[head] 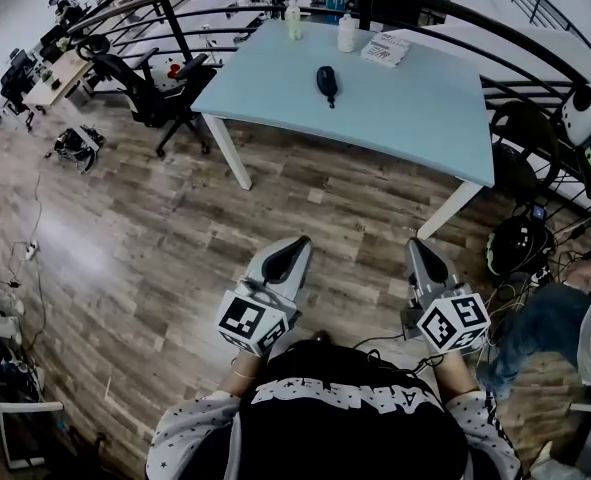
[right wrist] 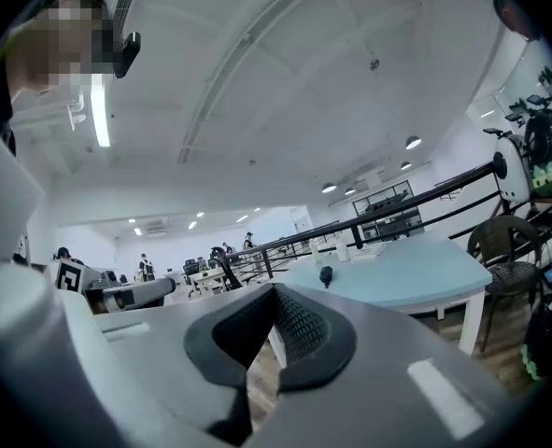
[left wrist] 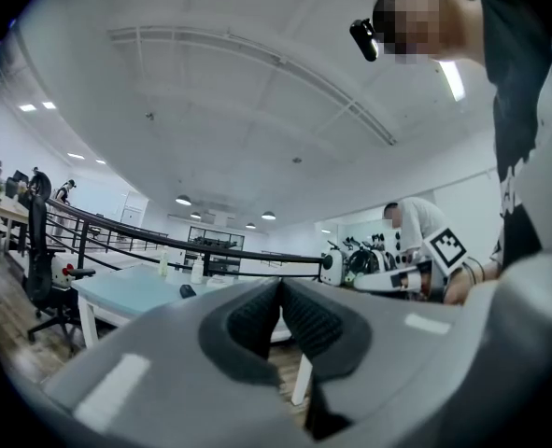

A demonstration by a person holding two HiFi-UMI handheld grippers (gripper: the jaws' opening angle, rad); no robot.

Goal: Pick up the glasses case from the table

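Both pairs of jaws are pressed together with nothing between them: this looks like the approach step.
The left gripper and the right gripper point level over the wood floor, well apart from the table. The dark glasses case lies untouched near the table's middle. The next move likely calls for reaching the table, spreading one pair of jaws and lining them across the case.

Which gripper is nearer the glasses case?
Left, narrowly. The left gripper is nearly in line with the glasses case; the right gripper is offset to its right. Both hang short of the table.
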